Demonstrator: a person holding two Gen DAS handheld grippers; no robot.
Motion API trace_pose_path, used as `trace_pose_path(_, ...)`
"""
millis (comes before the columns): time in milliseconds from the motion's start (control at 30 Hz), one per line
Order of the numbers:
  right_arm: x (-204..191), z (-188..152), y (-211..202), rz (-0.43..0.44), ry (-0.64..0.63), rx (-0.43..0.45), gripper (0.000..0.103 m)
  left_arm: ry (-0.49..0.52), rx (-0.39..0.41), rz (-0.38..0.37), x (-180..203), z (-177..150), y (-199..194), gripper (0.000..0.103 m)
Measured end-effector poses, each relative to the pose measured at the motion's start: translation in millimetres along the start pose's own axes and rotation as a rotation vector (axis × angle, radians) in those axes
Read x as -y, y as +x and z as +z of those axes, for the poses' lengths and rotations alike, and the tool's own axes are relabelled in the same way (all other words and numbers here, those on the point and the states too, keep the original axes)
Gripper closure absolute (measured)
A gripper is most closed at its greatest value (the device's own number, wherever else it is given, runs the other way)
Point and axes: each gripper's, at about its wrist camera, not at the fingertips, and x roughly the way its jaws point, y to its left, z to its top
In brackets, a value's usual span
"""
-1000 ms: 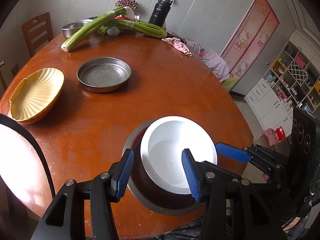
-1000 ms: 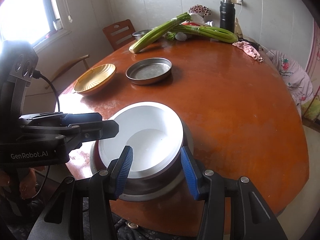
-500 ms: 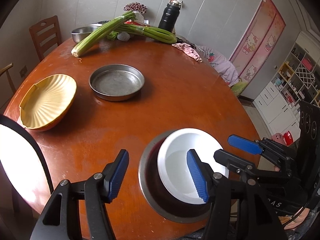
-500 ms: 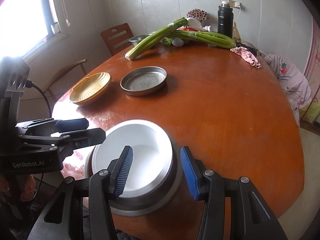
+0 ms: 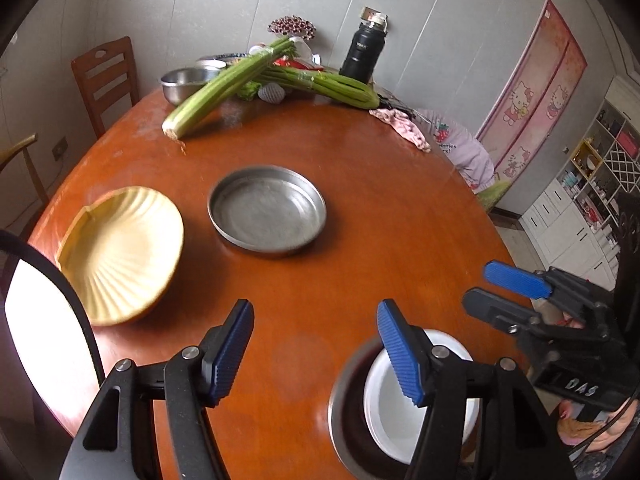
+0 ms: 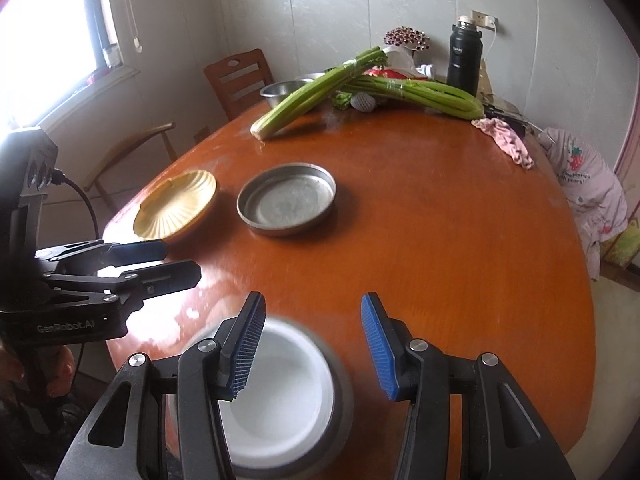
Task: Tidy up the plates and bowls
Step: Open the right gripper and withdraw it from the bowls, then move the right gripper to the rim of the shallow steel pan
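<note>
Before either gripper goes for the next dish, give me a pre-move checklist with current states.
1. White bowl nested in the steel pan beneath: ok.
2. Left gripper empty, jaws just opening: ok.
3. Right gripper empty, nothing between its pads: ok.
4. Round steel pan sits alone, nothing inside: ok.
5. Yellow shell-shaped dish lying flat: not ok, tilted.
6. Nested stack fully on the table, near its edge: cannot tell.
</note>
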Motion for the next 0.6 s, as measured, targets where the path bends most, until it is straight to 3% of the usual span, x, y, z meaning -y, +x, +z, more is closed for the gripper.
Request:
trace_pose_path(333,2.6,78.9,-3.2,0.012,-0.036,0.046,0.051,0.016,0.009,0.028,-24.0,61.8,8.9,0.037)
trace_pose_path(600,3.4,117.8,44.5,0.074,-0.038,-0.049,0.051,-0.019,-0.042,0.058,-55.8,101.5,36.5,0.037)
